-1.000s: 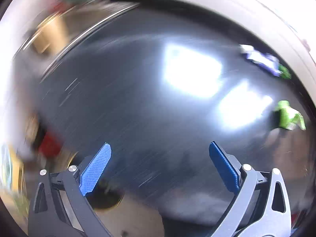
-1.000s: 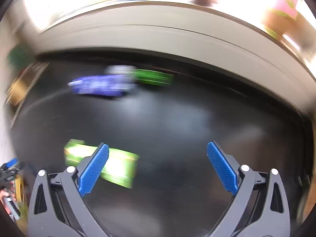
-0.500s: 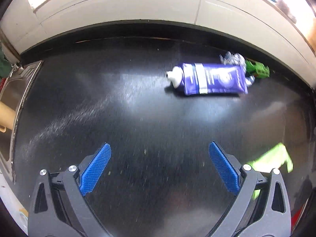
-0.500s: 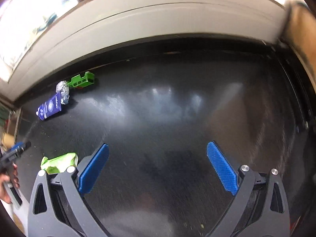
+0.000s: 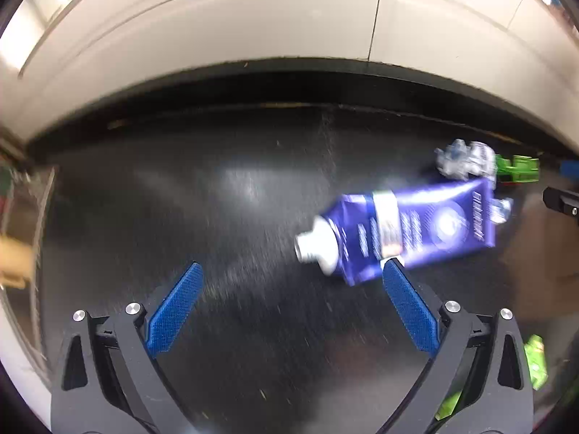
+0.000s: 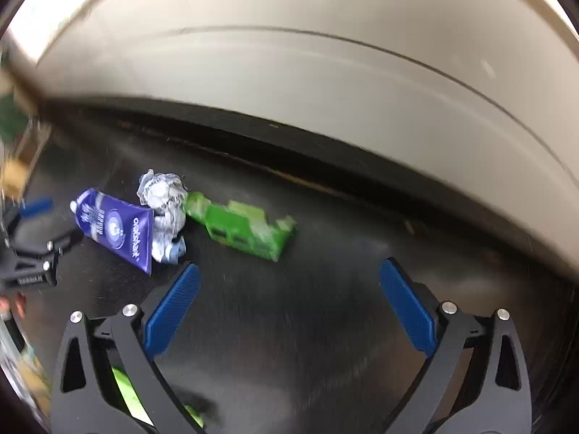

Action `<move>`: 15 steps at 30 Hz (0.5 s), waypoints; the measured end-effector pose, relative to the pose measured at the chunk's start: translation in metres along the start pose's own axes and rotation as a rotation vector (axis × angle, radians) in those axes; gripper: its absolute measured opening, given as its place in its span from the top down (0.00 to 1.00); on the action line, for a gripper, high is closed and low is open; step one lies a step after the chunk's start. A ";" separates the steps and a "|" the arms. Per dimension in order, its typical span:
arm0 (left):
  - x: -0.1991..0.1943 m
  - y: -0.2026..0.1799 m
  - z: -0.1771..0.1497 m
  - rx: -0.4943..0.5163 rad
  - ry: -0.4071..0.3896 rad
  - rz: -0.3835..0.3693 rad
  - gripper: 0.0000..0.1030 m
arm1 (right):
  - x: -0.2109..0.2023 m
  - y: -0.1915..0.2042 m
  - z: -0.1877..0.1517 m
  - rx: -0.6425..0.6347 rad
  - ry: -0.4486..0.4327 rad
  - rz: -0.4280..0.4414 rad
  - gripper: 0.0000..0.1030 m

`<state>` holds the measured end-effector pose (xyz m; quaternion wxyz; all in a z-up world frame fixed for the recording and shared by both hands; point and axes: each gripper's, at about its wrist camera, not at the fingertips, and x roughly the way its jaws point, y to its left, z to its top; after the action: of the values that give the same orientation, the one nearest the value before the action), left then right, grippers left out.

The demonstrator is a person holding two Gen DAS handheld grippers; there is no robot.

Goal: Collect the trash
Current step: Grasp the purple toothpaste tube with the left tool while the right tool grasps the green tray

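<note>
The left gripper (image 5: 289, 303) hovers low over the black worktop (image 5: 253, 217), fingers spread wide and empty; the purple tube (image 5: 409, 231) lies flat just ahead of its right finger, white neck pointing left. Beyond the tube, touching its far end, sits a crumpled foil ball (image 5: 465, 159), with a green carton (image 5: 517, 170) just beside it near the back edge. The right gripper (image 6: 289, 300) is likewise released and holds nothing; the green carton (image 6: 242, 228) lies ahead of it, slightly left of centre, and a bright green wrapper (image 6: 126, 394) shows partly behind its left finger. Risks, as judged: the tube is off-centre to the left gripper, so a closing finger may push it sideways into the foil instead of capturing it; the flat carton may slide on the glossy surface; both grippers converge on one cluster and could collide. The worktop is dark, reflective and finely scratched, backed by a pale tiled wall (image 5: 253, 36). Images are blurred.
</note>
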<state>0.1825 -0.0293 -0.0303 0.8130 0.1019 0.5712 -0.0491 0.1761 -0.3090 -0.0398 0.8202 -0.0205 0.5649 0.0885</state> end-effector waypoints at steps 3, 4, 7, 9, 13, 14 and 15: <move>0.012 -0.007 0.016 0.069 0.020 -0.016 0.06 | 0.015 0.011 0.014 -0.076 0.015 0.001 0.07; 0.014 -0.009 0.019 0.091 0.025 -0.014 0.06 | 0.018 0.013 0.017 -0.087 0.011 0.001 0.07; 0.024 -0.019 0.024 0.203 0.039 -0.010 0.05 | 0.025 0.020 0.023 -0.124 -0.017 0.010 0.07; 0.026 -0.020 0.028 0.207 0.020 -0.042 0.05 | 0.032 0.025 0.025 -0.152 -0.007 0.010 0.13; 0.034 -0.018 0.037 0.151 0.037 -0.130 0.05 | 0.036 0.025 0.019 -0.145 -0.002 0.053 0.44; 0.035 -0.017 0.039 0.130 0.031 -0.140 0.05 | 0.035 0.025 0.017 -0.145 -0.010 0.047 0.44; 0.036 -0.018 0.042 0.125 0.026 -0.139 0.06 | 0.033 0.025 0.015 -0.135 -0.009 0.051 0.44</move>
<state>0.2303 -0.0549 -0.0519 0.7923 0.1133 0.5830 -0.1398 0.1977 -0.2787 -0.0635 0.8170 -0.0609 0.5541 0.1474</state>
